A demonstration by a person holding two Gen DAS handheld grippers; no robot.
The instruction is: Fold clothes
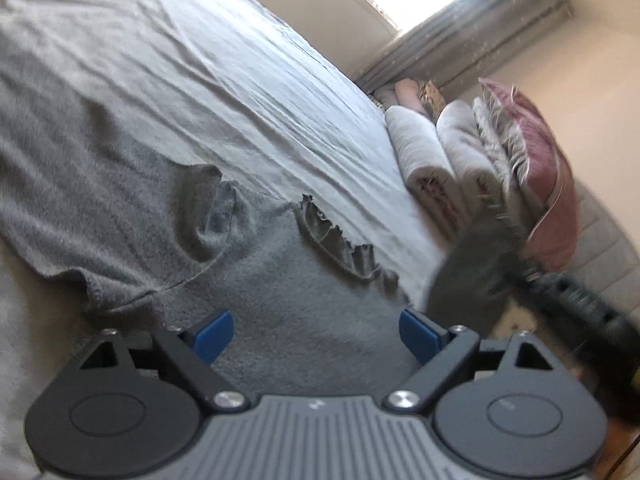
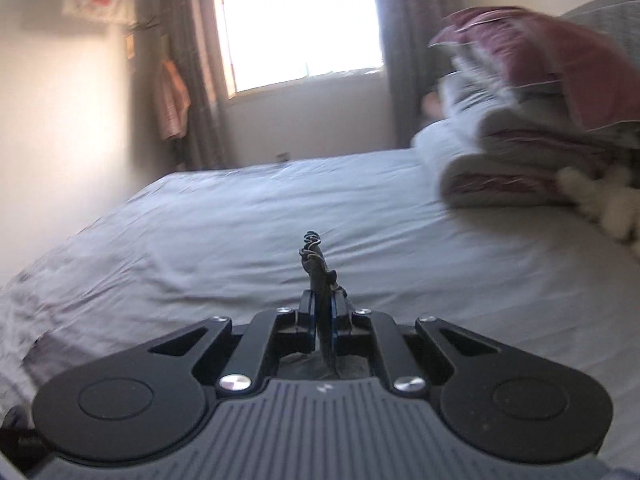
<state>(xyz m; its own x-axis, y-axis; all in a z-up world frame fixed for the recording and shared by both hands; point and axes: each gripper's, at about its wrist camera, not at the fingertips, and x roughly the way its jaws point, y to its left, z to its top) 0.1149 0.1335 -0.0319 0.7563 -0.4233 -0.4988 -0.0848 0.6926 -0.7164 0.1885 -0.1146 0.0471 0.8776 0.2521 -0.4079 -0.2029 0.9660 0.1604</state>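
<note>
My left gripper [image 1: 312, 332] stands with its jaws wide apart and nothing between them, hovering just above the grey garment [image 1: 120, 184]. The cloth spreads from right under the blue pads away to the far left across the bed [image 1: 304, 92], and that looks to be its long axis. A ragged, frayed edge [image 1: 340, 240] lies just beyond the jaws, slightly right of centre.

My right gripper [image 2: 322, 320] has its jaws closed tight on a thin ridge of dark fabric, a frayed tip [image 2: 314, 256] sticking up past the pads. I judge this to be a corner or hem of the same garment, lifted off the sheet, though neither view shows the link outright.

So the right hand already has cloth. The left has none, but it is the nearer one to the flat body of the garment, which lies straight below and ahead of its jaws.

The left view gives me the garment's spread and creases, plus a dark blurred shape at the right edge that may be the other gripper. The right view shows only the pinched bit, bare sheet beyond, the stacked pillows [image 2: 540, 120] far right and the window [image 2: 300, 24]. How far the folding has got I cannot settle from this.
</note>
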